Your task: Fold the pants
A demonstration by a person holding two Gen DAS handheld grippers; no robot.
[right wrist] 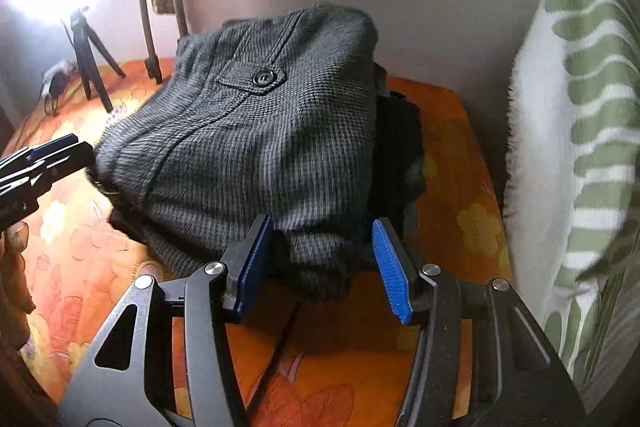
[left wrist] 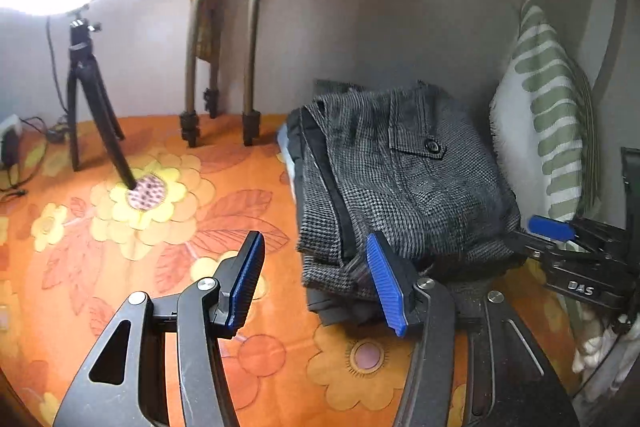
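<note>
The grey houndstooth pants (left wrist: 404, 183) lie folded in a thick bundle on the orange flowered bedsheet (left wrist: 160, 235), back pocket button up. They fill the middle of the right wrist view (right wrist: 256, 143). My left gripper (left wrist: 320, 279) is open at the bundle's near left corner, its right finger against the cloth. My right gripper (right wrist: 324, 263) is open with the bundle's near edge between its fingers, not pinched. The right gripper also shows in the left wrist view (left wrist: 560, 235), at the bundle's right side.
A green-striped white pillow (right wrist: 568, 147) stands against the wall on the right. A small black tripod (left wrist: 92, 107) with a bright lamp and a larger stand (left wrist: 220, 67) are at the back left. Cables and a charger (left wrist: 12, 147) lie far left.
</note>
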